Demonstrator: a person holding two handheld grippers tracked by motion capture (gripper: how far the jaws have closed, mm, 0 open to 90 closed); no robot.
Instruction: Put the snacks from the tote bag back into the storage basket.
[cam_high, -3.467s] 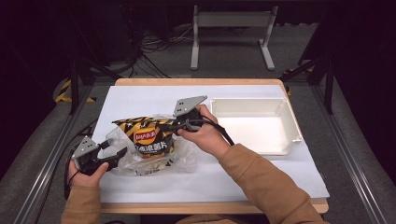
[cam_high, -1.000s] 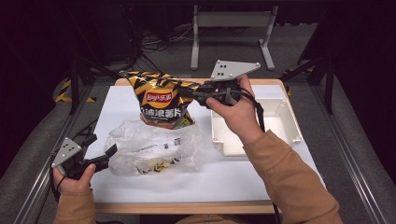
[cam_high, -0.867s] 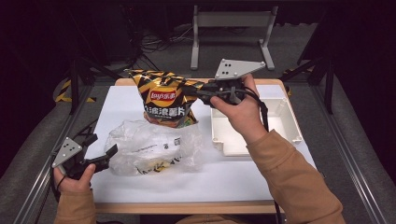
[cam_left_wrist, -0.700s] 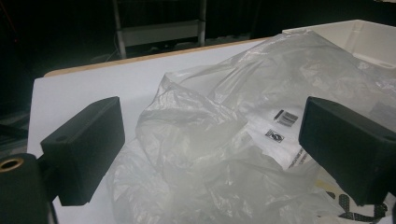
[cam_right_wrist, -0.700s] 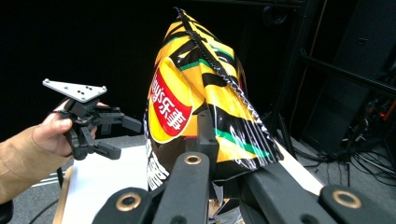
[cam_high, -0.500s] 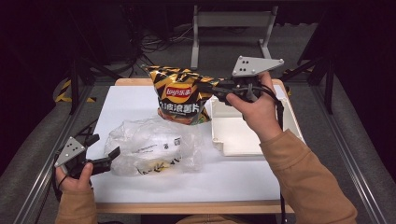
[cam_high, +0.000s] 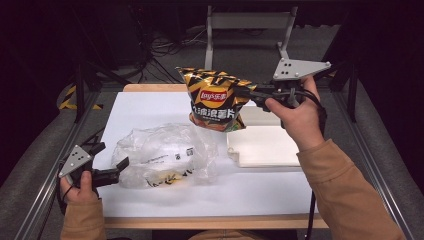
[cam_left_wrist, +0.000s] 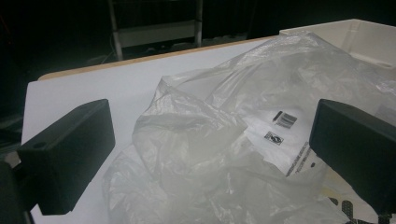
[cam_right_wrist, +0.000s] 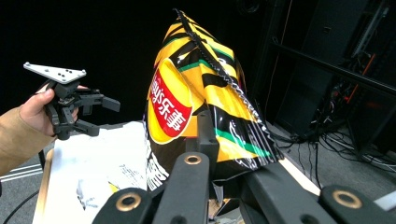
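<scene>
Right gripper (cam_high: 250, 94): jaws closed on the side edge of the chip bag (cam_high: 216, 100), which hangs clear of the table, above the gap between the plastic bag and the tray. In the right gripper view the jaws pinch the bag's sealed seam (cam_right_wrist: 210, 140) (a thin, firm edge, probably chosen so the puffed body is not crushed).

Chip bag: a yellow-and-black packet with a red logo, held roughly upright in the air and touching nothing below it.

Left gripper (cam_high: 112, 172): jaws spread wide, holding nothing; it sits at the near-left edge of the plastic bag (cam_high: 162, 160). In the left gripper view the two jaws stand either side of the crumpled film (cam_left_wrist: 210, 154) without pressing on it (likely placed there to steady or pin the bag).

Plastic bag: clear, crumpled, lying on the white table (cam_high: 150, 110); something yellow and black shows inside it.

Tray (cam_high: 265, 147): white, shallow, to the right of the plastic bag, just below the lifted packet (a plausible place to set it down).
</scene>
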